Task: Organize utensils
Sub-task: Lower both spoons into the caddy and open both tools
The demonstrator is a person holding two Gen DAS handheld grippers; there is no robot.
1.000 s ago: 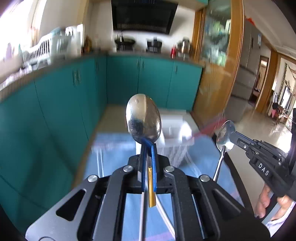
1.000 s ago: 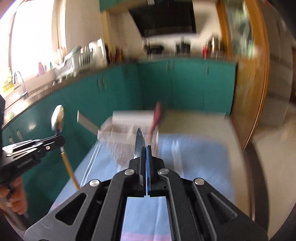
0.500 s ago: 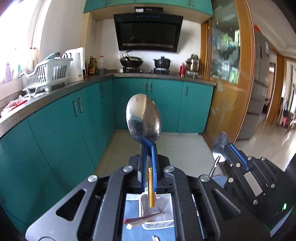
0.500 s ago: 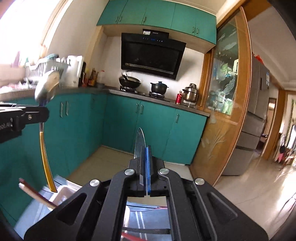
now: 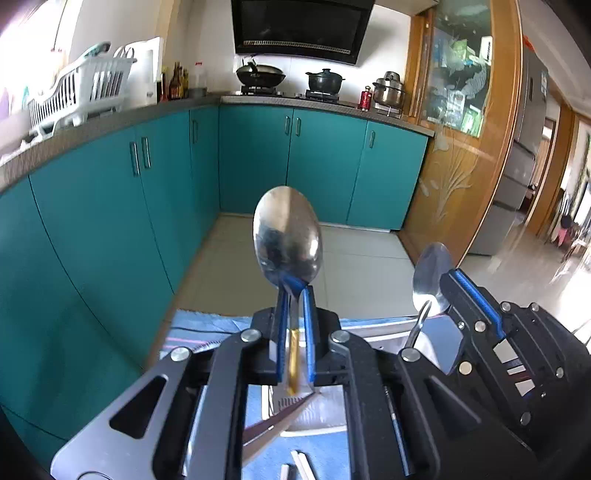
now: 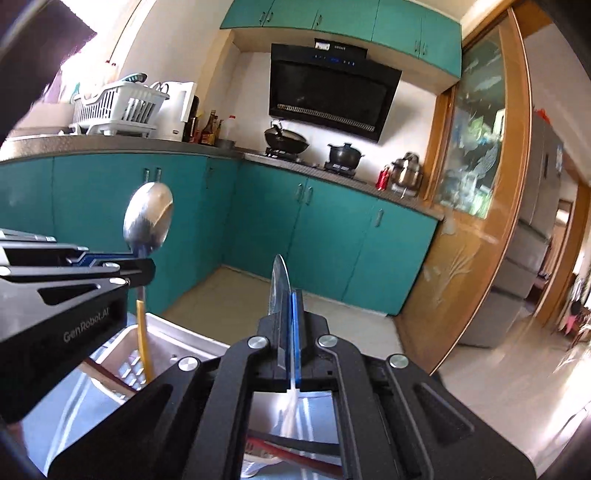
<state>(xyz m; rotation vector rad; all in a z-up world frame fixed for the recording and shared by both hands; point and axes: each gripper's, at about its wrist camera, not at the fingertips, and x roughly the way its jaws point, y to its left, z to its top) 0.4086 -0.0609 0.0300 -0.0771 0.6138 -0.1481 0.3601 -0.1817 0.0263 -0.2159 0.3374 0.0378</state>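
1. A home kitchen: teal base cabinets [image 5: 325,162] run in an L under a grey countertop [image 6: 110,146], with matching wall cabinets [image 6: 343,16] above.
2. A black range hood [image 6: 328,92] hangs over a hob carrying a wok [image 6: 285,140] and a black pot [image 6: 345,153].
3. A white dish rack [image 6: 118,107] and sauce bottles [image 6: 208,127] stand on the counter.
4. A refrigerator [image 6: 535,229] stands past a wood-framed glass door [image 6: 476,155].
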